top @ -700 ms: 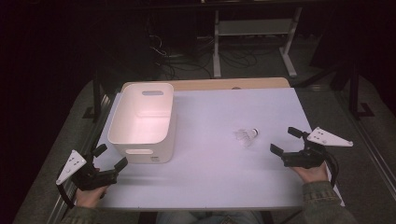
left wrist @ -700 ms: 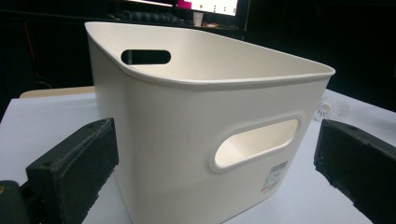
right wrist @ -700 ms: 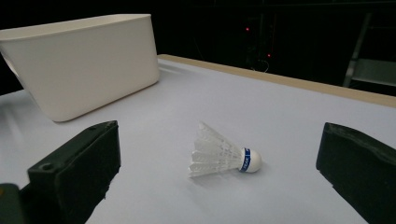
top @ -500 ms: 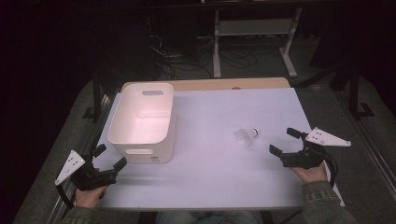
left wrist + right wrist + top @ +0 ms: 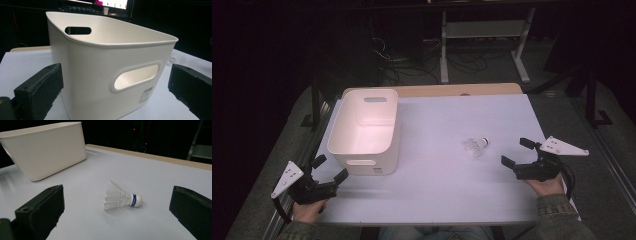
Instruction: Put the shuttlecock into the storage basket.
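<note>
A white shuttlecock [image 5: 476, 146] [image 5: 121, 198] lies on its side on the pale table [image 5: 447, 200], right of centre, its cork end with a blue band pointing right. My right gripper [image 5: 517, 152] stands open just to its right, jaws spread wide with nothing between them. A cream plastic bin [image 5: 365, 130] [image 5: 107, 65] with handle cut-outs stands on the left half of the table, empty. My left gripper [image 5: 330, 168] is open near the front left edge, pointed at the bin's near wall, apart from it.
A wooden strip [image 5: 462, 90] runs along the table's far edge. Beyond it are a metal stand [image 5: 482, 35] and cables on a dark floor. The bin [image 5: 45, 147] sits far left in the right gripper view.
The right gripper has edged slightly toward the shuttlecock. The left gripper, the bin and the shuttlecock have kept still.
</note>
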